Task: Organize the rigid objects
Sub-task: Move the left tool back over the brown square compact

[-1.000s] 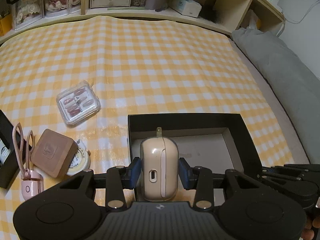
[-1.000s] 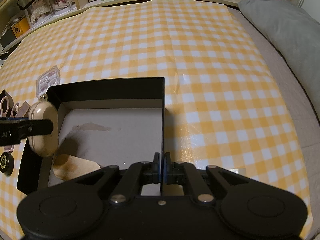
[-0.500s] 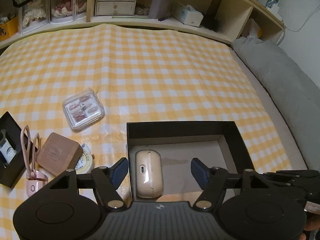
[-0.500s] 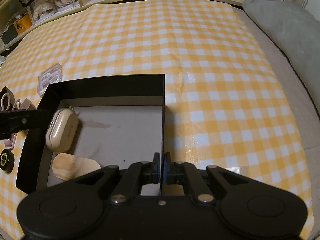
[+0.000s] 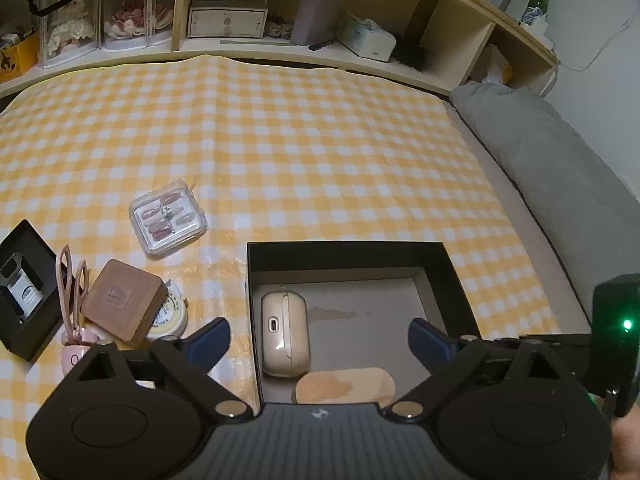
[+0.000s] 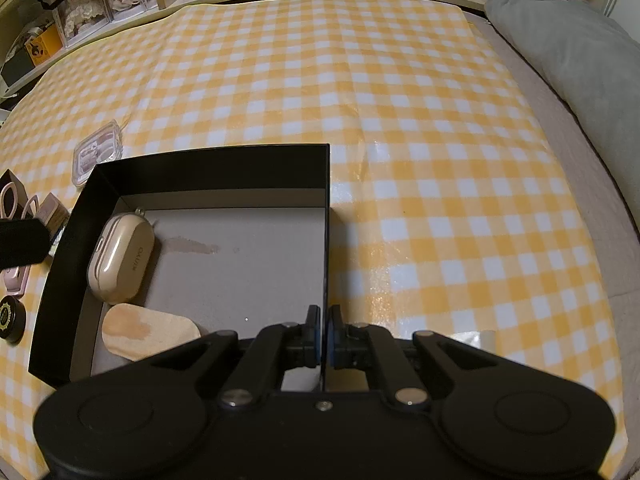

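A black open box [image 5: 344, 254] [image 6: 208, 168] sits on the yellow checked cloth. A beige earbud case [image 5: 285, 334] [image 6: 120, 258] lies flat in its left side, next to a tan oval pad [image 5: 346, 385] [image 6: 148, 330]. My left gripper [image 5: 320, 338] is open and empty, raised above the box's near edge. My right gripper [image 6: 324, 336] is shut on the box's right wall [image 6: 326, 248]. Left of the box lie a clear nail case [image 5: 168, 218], a brown square box [image 5: 124, 306], pink scissors [image 5: 70, 284] and a round tin [image 5: 170, 314].
A small black tray [image 5: 24, 292] lies at the far left. A round black tin [image 6: 10, 320] lies left of the box. Shelves [image 5: 280, 28] with boxes run along the back. A grey cushion [image 5: 560, 152] lies along the right edge.
My left gripper opened and let go of the beige earbud case, which now lies in the box. The left gripper then drew back and up. The right gripper stayed put.
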A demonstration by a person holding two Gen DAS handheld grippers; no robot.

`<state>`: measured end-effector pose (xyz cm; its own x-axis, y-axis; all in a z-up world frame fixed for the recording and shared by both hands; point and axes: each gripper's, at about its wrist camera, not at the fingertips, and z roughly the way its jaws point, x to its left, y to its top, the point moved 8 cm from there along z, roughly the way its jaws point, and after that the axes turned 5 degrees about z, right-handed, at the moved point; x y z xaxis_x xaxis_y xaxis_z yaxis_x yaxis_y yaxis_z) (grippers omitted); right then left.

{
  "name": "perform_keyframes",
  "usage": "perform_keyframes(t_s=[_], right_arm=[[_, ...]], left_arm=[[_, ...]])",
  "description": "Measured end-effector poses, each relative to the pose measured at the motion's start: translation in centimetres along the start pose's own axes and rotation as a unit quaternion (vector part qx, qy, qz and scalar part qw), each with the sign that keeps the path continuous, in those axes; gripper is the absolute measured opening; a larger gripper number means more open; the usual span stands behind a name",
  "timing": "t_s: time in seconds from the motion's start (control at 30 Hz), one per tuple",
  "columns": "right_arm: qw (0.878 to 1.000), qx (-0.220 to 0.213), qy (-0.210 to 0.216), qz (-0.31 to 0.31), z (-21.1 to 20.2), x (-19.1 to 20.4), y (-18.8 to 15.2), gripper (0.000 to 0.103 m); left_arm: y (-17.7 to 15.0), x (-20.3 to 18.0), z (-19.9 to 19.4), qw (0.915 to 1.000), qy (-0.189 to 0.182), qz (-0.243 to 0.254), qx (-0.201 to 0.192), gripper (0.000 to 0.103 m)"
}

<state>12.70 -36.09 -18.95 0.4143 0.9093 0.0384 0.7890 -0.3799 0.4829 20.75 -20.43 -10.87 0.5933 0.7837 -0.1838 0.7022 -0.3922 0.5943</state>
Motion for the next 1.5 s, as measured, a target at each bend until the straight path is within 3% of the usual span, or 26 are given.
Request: perform_keyframes(t_s=[0.1,0.47,0.77,1.0,1.2,1.27,1.43,1.5], right_arm=[[1.000,0.000,0.000,0.000,0.0,-0.1,0.1,0.004],[1.000,0.001,0.004,0.003,-0.1,-0.6,0.2,0.004],[1.000,0.001,0.004,0.003,-0.1,-0.6,0.2,0.004],[1.000,0.004,0.002,0.004,-0.7,-1.1,0.4,0.004],[1.000,0.009,-0.004,0.001,-0.9,-1.7,0.4,0.005],[1.000,0.010,-0.004,0.001,-0.7,-1.7,0.7,0.005],[1.000,0.010,-0.004,0.000,-0.7,-1.6,0.7,0.005],[1.000,0.010,-0.003,0.000,-0.7,-1.6,0.7,0.005]], left_arm=[[-0.2,-0.1,-0.5,1.0000,-0.003,0.000,0.000,0.103],[0.2,1.1,-4.6,0.9996,0.002,0.001,-0.028,0.103],[1.7,5.8,-8.8,0.9951,0.057,-0.008,-0.081,0.103],[1.1,10.8,-9.0,0.9931,0.087,-0.041,-0.067,0.103],[0.9,13.4,-6.1,0.9929,0.111,-0.034,-0.028,0.103],[0.9,13.4,-4.8,0.9948,0.097,-0.025,-0.017,0.103],[1.1,12.2,-1.8,0.9993,0.002,-0.036,-0.006,0.102],[1.2,11.7,-0.8,0.9994,-0.012,-0.031,-0.004,0.102]])
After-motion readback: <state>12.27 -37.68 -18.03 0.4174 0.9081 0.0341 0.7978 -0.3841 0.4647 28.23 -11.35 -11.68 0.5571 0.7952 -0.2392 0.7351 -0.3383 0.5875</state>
